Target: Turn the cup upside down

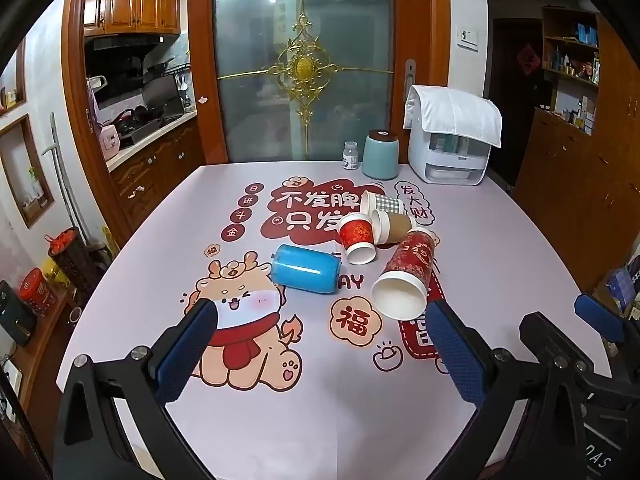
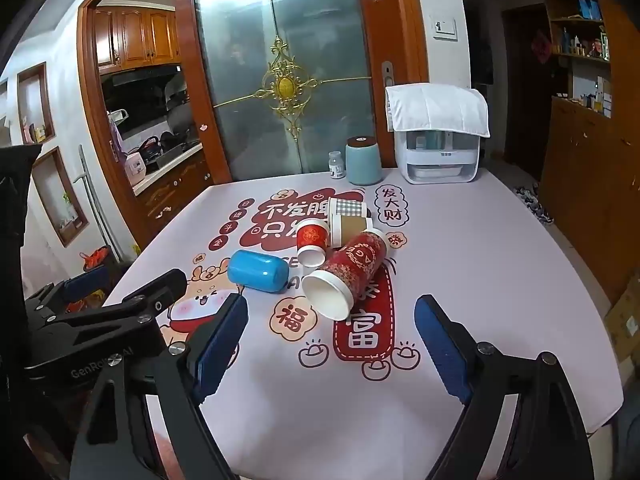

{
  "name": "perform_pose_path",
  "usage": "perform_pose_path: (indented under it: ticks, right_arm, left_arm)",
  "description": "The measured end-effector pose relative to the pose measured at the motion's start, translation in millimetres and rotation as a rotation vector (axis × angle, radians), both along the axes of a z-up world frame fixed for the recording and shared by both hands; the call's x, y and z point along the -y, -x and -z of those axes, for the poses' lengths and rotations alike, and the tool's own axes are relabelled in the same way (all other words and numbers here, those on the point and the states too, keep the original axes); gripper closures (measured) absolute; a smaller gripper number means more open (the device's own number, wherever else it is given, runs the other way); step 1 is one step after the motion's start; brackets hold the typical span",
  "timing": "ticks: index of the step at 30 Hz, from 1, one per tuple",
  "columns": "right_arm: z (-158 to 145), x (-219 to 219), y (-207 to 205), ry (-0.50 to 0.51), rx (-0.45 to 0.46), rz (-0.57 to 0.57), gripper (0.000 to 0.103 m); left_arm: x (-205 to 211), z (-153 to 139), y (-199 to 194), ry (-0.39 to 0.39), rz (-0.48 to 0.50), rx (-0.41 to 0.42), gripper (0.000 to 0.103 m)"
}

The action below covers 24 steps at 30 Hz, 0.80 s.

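I am at the start: no cup is taken yet, and both my jaws stand wide apart over the near part of the bench, holding nothing. My left gripper and right gripper both hang well short of the cups, side by side. The cups lie in a group near the middle of the bench, all on their sides: a blue cup alone to the left, a big red cup w/ its white mouth toward me, a small red cup behind it, then a brown cup and a checked cup further back, these last ones touching or nearly so. I judge the big red cup is the first one to do, as it is nearest to my right jaws and free on the near side. It looks like thin paper w/ a rolled rim, so it will dent if I squeeze hard, and it can roll away when I touch it. The next move, I think, calls for going forward, closing gently across the body, approx. at mid-height, not on the rim, then lifting and turning it so the mouth comes down flat on the bench. The blue cup looks glossy and hard, maybe slippery.
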State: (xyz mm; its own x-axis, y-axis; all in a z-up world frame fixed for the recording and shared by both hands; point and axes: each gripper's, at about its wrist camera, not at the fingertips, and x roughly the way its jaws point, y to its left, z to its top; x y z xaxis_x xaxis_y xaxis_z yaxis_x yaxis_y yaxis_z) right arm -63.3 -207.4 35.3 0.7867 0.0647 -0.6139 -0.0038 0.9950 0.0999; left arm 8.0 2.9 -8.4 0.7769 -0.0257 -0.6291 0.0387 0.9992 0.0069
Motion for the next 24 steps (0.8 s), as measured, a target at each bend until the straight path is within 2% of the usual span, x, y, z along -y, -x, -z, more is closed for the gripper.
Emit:
perform_pose_path:
  ticks: [24]
  right_arm:
    - [7.9,-6.5,-3.9,-0.006,0.003,0.001,0.016]
  left_arm:
    - [-0.9,4.2,3.9,-0.008,-0.002,0.004,0.001]
